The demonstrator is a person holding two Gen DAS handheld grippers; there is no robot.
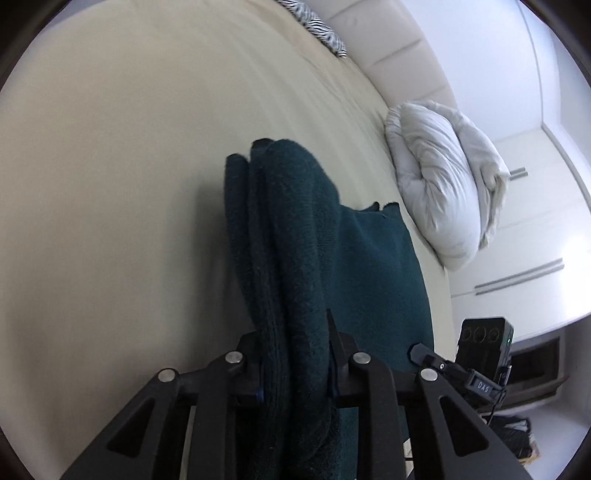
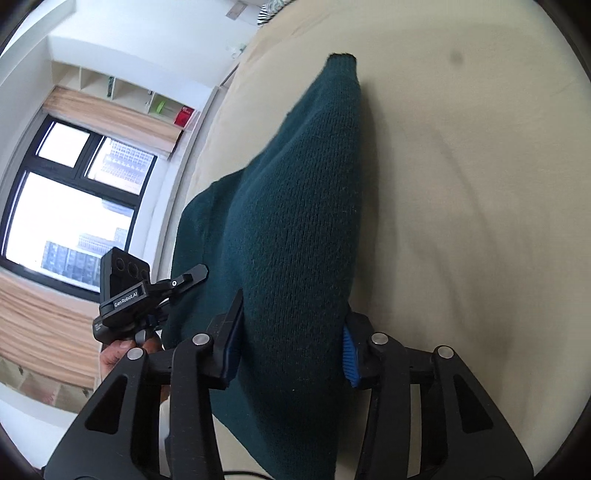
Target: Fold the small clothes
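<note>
**Teal knit sweater pinched at both ends, fold mid-way**

Left wrist view: left gripper (image 1: 295, 365) closed on a bunched edge of the dark teal knit sweater (image 1: 314, 251), several layers stacked between the pads. Fabric runs forward from the jaws and drapes down onto the beige bedsheet (image 1: 110, 166). The other gripper's camera block (image 1: 484, 343) shows at the right, just beside the cloth. White rolled duvet (image 1: 447, 184) and a zebra-print pillow (image 1: 317, 26) lie well apart, further up the bed.

Right wrist view: right gripper (image 2: 291, 339) clamped on a thicker fold of the same sweater (image 2: 295, 206), blue pads pressing both sides. Cloth rises in a ridge toward a cuff-like end (ribbed hem, probably a sleeve tip) over the sheet (image 2: 480, 184). Left gripper (image 2: 184, 280) visible at left with a hand (image 2: 118, 354) under it; window (image 2: 66, 206) behind.

Progress, judged: garment already doubled at least once and lifted partly off the bed; laying it down, flattening and any final fold remain.
</note>
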